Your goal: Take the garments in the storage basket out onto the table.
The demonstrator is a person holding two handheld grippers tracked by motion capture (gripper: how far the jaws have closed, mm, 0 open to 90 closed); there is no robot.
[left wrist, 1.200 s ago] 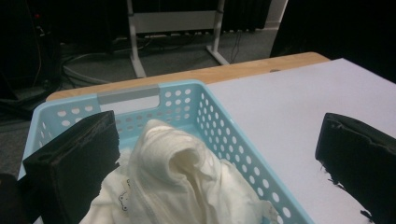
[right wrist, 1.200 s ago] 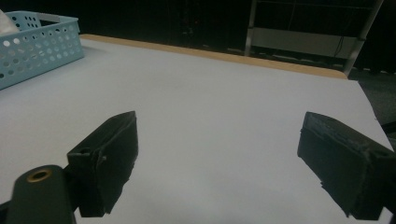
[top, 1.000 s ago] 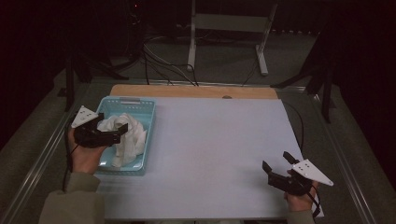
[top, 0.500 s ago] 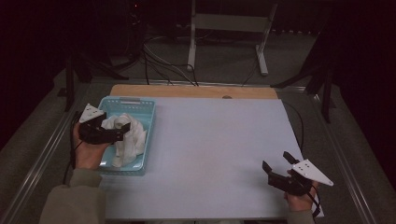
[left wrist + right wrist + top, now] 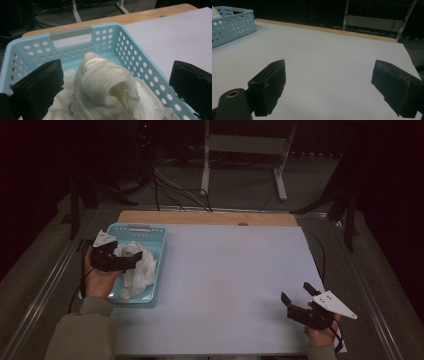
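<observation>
A light blue perforated basket (image 5: pixel 159 249) (image 5: pixel 130 47) sits at the table's left side and holds crumpled white cloth (image 5: pixel 140 270) (image 5: pixel 107 87). My left gripper (image 5: pixel 131 259) (image 5: pixel 115 87) hovers over the basket, open, its jaws on either side of a raised fold of the cloth. Whether they touch it I cannot tell. My right gripper (image 5: pixel 295 295) (image 5: pixel 328 87) rests open near the table's front right, with nothing between its jaws. The basket's corner (image 5: pixel 234 25) appears far off in the right gripper view.
The white tabletop (image 5: pixel 230 280) spreads between the two hands, with a wooden strip (image 5: pixel 205 217) along its far edge. Beyond the table stand a metal frame (image 5: pixel 240 150) and loose floor cables (image 5: pixel 170 185). Metal rails run along both sides.
My left gripper has moved a little farther along the basket, away from the person, over the cloth. The right gripper has stayed still.
</observation>
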